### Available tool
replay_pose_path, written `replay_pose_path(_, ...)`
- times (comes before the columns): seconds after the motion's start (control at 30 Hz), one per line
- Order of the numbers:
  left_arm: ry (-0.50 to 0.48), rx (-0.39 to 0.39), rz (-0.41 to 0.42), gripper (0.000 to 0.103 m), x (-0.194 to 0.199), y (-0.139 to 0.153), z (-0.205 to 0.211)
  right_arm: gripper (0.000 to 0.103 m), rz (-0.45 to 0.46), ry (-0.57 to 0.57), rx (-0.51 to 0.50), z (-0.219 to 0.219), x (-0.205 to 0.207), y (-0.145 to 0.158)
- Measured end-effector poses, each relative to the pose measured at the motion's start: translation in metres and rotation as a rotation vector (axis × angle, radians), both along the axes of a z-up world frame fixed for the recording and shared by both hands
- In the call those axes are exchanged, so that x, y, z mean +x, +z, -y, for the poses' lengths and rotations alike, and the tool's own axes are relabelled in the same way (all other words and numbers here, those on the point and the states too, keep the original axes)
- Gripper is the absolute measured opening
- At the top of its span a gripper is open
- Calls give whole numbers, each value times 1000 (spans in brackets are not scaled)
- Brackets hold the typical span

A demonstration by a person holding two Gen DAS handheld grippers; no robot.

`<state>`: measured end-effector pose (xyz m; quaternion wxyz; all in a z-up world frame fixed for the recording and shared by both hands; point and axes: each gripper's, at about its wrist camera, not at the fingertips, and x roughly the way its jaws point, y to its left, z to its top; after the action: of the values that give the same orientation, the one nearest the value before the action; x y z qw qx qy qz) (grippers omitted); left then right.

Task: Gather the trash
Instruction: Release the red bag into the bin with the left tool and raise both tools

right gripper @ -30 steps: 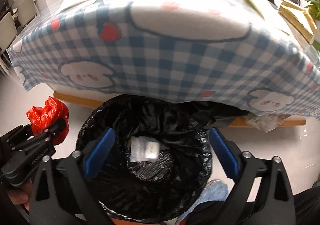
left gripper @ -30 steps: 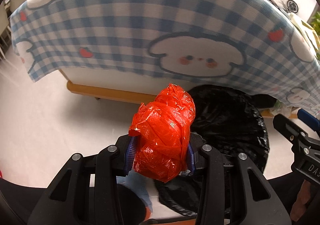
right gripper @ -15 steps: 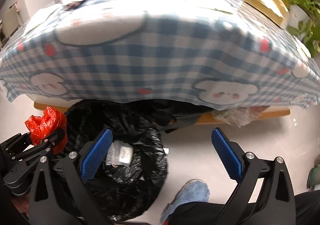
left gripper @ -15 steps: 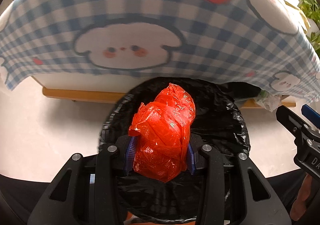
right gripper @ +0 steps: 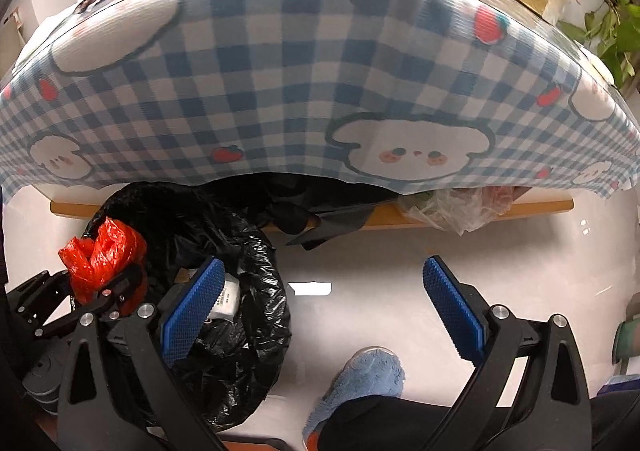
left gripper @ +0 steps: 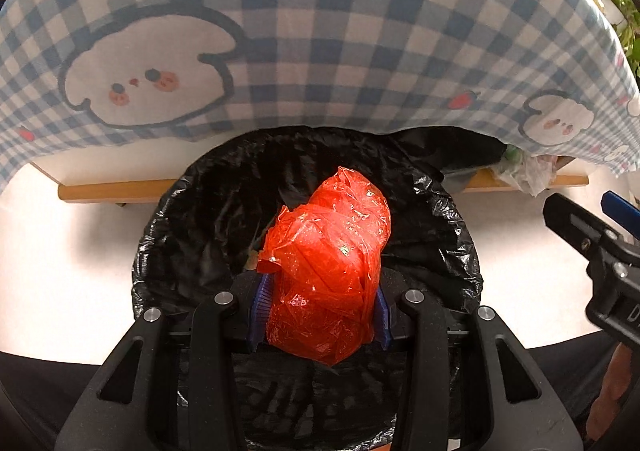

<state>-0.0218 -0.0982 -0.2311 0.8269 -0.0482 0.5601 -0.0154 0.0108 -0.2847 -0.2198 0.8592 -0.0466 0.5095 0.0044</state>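
The left gripper (left gripper: 320,311), clamped on the crumpled red plastic bag (left gripper: 328,275), now hangs over the open mouth of the black-lined bin (left gripper: 192,219); a second ago the bin sat off to its right, only partly behind the bag. The checked tablecloth (left gripper: 320,31) looms closer ahead of it. For the right gripper (right gripper: 320,299), the bin slides from straight ahead between its wide-apart jaws to its left, leaving bare white floor (right gripper: 360,259) and a blue slipper (right gripper: 360,379) between them.
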Motion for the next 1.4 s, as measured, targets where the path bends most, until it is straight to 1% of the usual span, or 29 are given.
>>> replay_pose_path(0.13,3,18,-1,50,1,-3,3,95,0,-8,9,3,2,1)
replay_pose_path(0.2,5,24,4,61,-1,1,-1,95,4,-9,9,4,2,3)
replay_pose_path(0.23,10,25,8,64,-1,1,-2,95,6,-9,11,4,2,4)
replay_pose_path(0.33,25,34,18,78,-1,3,-5,95,8,-10,15,3,3,6)
replay_pose_path(0.37,32,42,22,84,-1,4,-7,95,7,-9,17,3,2,7)
replay_pose_path(0.5,50,43,37,92,-1,8,-15,95,7,-7,21,1,1,9)
replay_pose_path(0.67,67,33,68,96,-5,21,-25,95,27,-8,27,0,-1,17)
replay_pose_path(0.83,81,26,122,97,-11,49,-37,95,61,-3,36,-5,-4,33)
replay_pose_path(0.93,98,16,139,97,-12,65,-46,95,85,8,44,-10,-6,47)
replay_pose_path(1.07,126,35,171,97,-14,89,-59,95,126,27,52,-17,-9,68)
replay_pose_path(1.17,149,23,201,97,-15,108,-71,95,148,40,55,-21,-10,80)
replay_pose_path(1.27,149,8,209,97,-15,122,-81,95,171,51,58,-24,-10,92)
replay_pose_path(1.4,150,11,229,97,-16,138,-89,95,206,68,59,-26,-10,110)
